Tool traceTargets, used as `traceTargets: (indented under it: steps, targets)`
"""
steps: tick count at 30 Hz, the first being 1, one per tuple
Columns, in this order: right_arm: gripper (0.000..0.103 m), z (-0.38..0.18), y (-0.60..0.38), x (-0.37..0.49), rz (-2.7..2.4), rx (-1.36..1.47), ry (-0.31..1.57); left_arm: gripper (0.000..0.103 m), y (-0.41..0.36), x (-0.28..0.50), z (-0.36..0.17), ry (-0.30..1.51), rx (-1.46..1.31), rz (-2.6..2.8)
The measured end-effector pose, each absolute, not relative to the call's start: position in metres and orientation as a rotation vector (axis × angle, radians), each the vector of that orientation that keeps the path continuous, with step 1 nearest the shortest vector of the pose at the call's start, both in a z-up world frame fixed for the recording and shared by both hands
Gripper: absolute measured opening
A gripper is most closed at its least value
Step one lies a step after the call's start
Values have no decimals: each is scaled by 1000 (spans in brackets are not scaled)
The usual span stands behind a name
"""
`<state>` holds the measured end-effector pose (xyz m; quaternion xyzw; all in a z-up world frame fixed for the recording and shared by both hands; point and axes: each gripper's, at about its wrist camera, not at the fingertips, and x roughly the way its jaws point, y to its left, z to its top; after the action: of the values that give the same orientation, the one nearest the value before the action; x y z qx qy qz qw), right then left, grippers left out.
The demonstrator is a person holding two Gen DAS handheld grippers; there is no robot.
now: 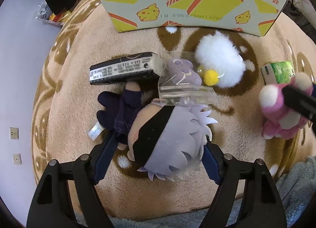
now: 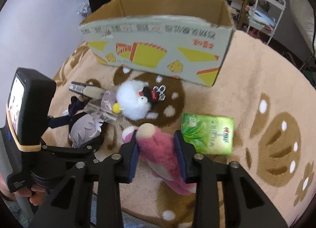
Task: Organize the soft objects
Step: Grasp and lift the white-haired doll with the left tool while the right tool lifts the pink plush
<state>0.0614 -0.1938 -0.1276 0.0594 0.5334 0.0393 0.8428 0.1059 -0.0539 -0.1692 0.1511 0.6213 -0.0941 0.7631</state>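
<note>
My left gripper (image 1: 158, 145) is shut on a grey-haired doll with a black blindfold (image 1: 167, 139), which rests on the tan rug; the doll also shows in the right wrist view (image 2: 85, 131). My right gripper (image 2: 158, 143) is shut on a pink plush toy (image 2: 164, 153), seen at the right edge of the left wrist view (image 1: 280, 113). A white fluffy plush (image 1: 219, 62) with a yellow pom and a small purple plush in a clear bag (image 1: 183, 74) lie beyond the doll. An open cardboard box (image 2: 158, 38) stands at the back.
A dark flat package (image 1: 124, 68) lies left of the purple plush. A green tissue pack (image 2: 207, 133) lies right of the pink plush. The round tan rug (image 2: 266, 82) has brown patterns. A shelf and a white cart (image 2: 266, 10) stand behind the box.
</note>
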Motion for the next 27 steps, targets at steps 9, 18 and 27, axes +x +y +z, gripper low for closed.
traceTargets:
  steps: [9, 18, 27]
  targets:
    - [25, -111, -204, 59, 66, 149, 1045, 78, -43, 96, -155, 1321, 296, -179]
    - [23, -88, -211, 46, 75, 196, 931, 78, -33, 79, -125, 1218, 254, -152]
    - [23, -57, -213, 31, 67, 213, 767, 78, -31, 59, -80, 1023, 214, -156]
